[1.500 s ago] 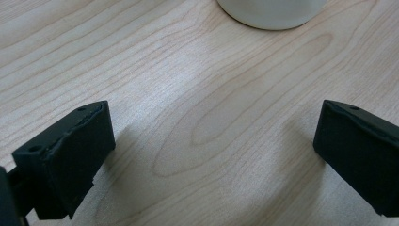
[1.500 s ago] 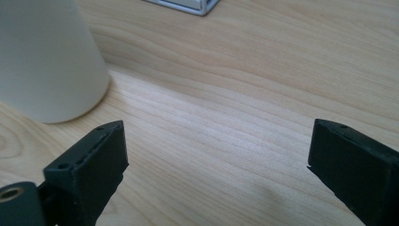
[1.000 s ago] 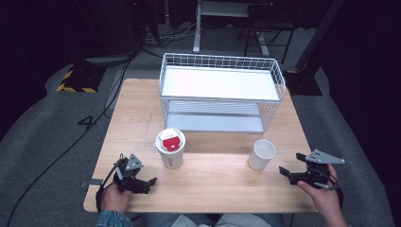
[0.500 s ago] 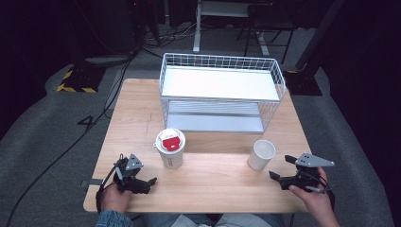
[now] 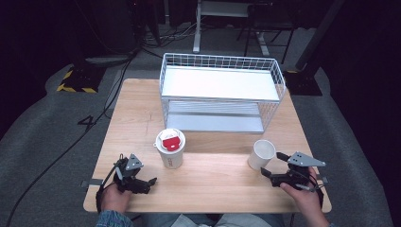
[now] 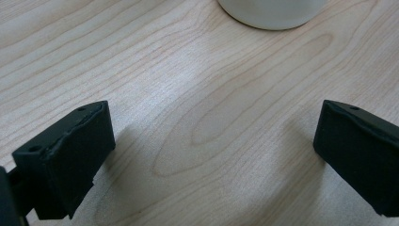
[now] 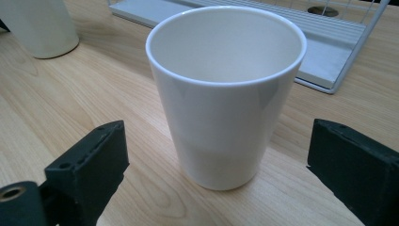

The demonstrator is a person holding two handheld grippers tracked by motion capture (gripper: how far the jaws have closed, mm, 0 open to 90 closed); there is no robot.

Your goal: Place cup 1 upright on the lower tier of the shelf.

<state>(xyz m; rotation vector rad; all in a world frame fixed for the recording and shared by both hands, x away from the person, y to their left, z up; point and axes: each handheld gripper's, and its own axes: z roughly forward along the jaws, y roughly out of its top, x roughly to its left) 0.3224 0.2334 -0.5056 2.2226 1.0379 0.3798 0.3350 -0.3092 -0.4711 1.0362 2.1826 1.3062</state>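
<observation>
Near table (image 5: pixel 213 187) front edge, right gripper (image 5: pixel 273 165) open beside cup (image 5: pixel 261 154)

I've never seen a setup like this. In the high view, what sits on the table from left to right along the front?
Left gripper → lidded cup → open white cup → right gripper

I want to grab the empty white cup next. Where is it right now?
In the high view the empty white cup stands upright on the table's right side, just ahead of the open right gripper, with the wire rack behind it.
</observation>
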